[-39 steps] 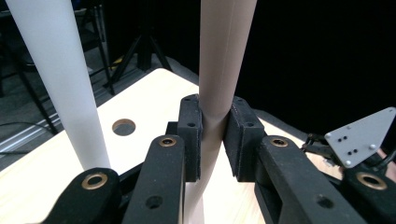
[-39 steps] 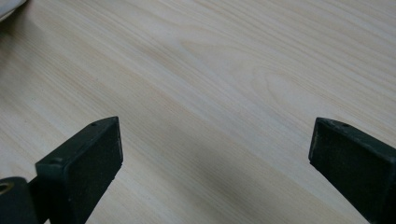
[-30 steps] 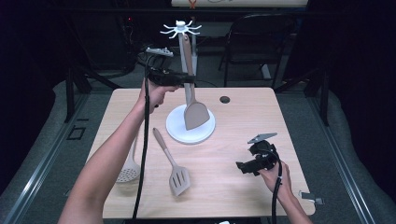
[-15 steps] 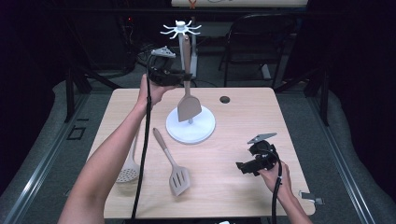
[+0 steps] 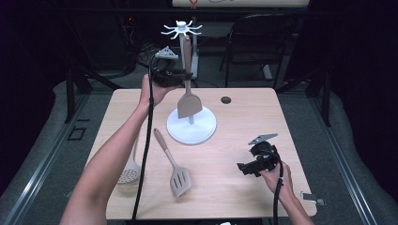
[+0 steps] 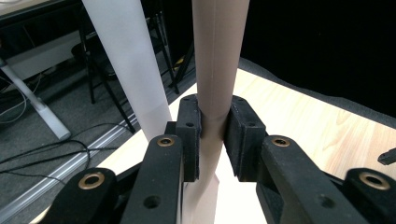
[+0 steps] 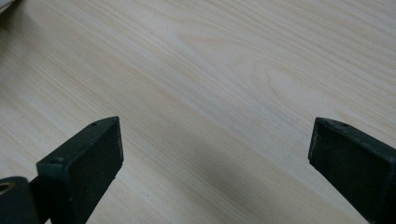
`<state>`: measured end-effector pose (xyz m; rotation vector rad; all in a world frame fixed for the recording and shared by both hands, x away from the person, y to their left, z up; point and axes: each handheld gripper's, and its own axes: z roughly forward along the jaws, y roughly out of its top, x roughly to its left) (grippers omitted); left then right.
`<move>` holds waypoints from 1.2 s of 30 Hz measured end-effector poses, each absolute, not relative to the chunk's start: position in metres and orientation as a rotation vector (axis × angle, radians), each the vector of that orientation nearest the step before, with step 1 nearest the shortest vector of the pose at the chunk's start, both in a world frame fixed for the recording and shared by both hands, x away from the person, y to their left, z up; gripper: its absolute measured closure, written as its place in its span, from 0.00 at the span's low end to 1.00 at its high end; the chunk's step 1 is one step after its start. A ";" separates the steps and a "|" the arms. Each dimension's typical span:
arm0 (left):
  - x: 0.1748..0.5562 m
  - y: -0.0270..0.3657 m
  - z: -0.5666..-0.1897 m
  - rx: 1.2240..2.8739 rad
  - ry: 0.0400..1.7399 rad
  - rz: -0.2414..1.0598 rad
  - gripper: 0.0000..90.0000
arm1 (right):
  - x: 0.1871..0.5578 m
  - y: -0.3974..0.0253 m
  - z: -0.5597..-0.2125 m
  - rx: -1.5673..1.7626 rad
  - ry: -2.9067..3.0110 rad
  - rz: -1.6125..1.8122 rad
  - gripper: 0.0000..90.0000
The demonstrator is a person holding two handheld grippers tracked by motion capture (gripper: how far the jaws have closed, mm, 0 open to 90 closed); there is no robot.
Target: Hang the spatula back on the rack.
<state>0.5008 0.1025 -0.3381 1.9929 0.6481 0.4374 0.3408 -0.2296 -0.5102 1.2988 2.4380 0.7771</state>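
Spatula (image 5: 189, 104) beside rack pole (image 5: 184, 47), slotted turner (image 5: 179, 180) below

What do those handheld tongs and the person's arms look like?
Both tongs are black. The left tongs and right tongs each carry a grey three-cornered plate on top and trail a black cable. Up close, the jaws are blocky black pads on arms with brass-coloured rivets. The forearms are bare, with no sleeves in sight.

A beige spatula handle (image 6: 216, 60) is clamped upright between the black jaws of the left gripper (image 6: 214, 135). A white stand pole (image 6: 128, 60) is seen just beside it, light wooden table (image 6: 303, 121) behind.
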 end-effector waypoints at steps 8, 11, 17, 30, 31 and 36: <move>0.492 0.116 -0.340 1.980 0.695 0.423 0.60 | 0.340 -0.229 -0.511 1.294 2.449 0.787 0.03; 0.487 0.121 -0.340 1.971 0.685 0.424 0.62 | 0.340 -0.228 -0.511 1.290 2.452 0.780 0.03; 0.476 0.130 -0.333 1.942 0.651 0.439 0.69 | 0.341 -0.227 -0.512 1.291 2.457 0.780 0.04; 0.458 0.134 -0.303 1.895 0.610 0.534 0.92 | 0.342 -0.224 -0.513 1.281 2.469 0.765 0.04; 0.457 0.133 -0.301 1.894 0.608 0.537 0.93 | 0.342 -0.224 -0.513 1.281 2.467 0.758 0.04; 0.453 0.130 -0.289 1.872 0.595 0.559 0.97 | 0.342 -0.224 -0.513 1.280 2.469 0.757 0.04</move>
